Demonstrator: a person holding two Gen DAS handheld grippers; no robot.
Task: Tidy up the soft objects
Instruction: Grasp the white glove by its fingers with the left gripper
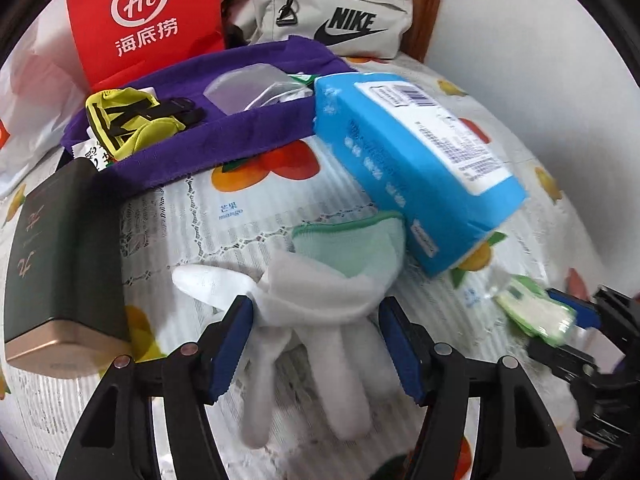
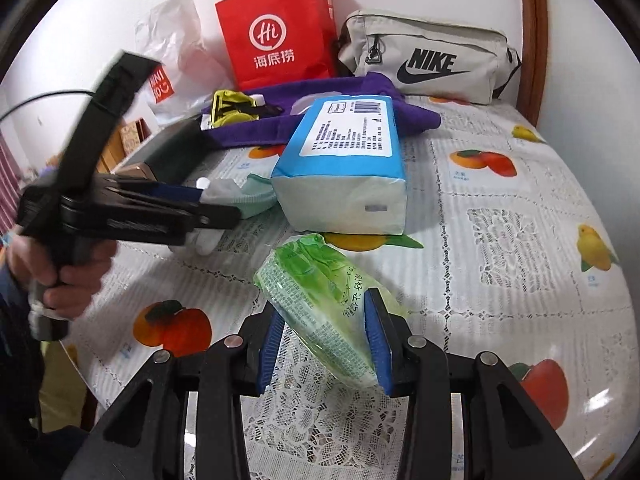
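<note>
The blue tissue pack (image 2: 340, 168) lies mid-table on the fruit-print tablecloth (image 2: 520, 240), and everything else sits around it. Just left of it, at its near corner, lies a white glove (image 1: 312, 320) with a green-edged cloth (image 1: 352, 248) bunched on top; the cloth touches the pack. The left gripper (image 1: 316, 344) is over the glove with its jaws standing wide, one pad on each side of the glove's cuff, the left pad touching the fabric and the right pad apart from it, so nothing is clamped. In front of the pack, nearer the camera, the right gripper (image 2: 324, 340) has its jaws partly closed on a green wipes packet (image 2: 320, 308), both blue pads pressing its sides. Behind the pack a purple organizer (image 1: 224, 140) holds a yellow strap (image 1: 124, 120) and a clear lid (image 1: 244, 88). Further behind stand a red bag (image 2: 276, 32) and a grey Nike pouch (image 2: 428, 56). Far left of the pack lies a dark box (image 1: 64, 264).
</note>
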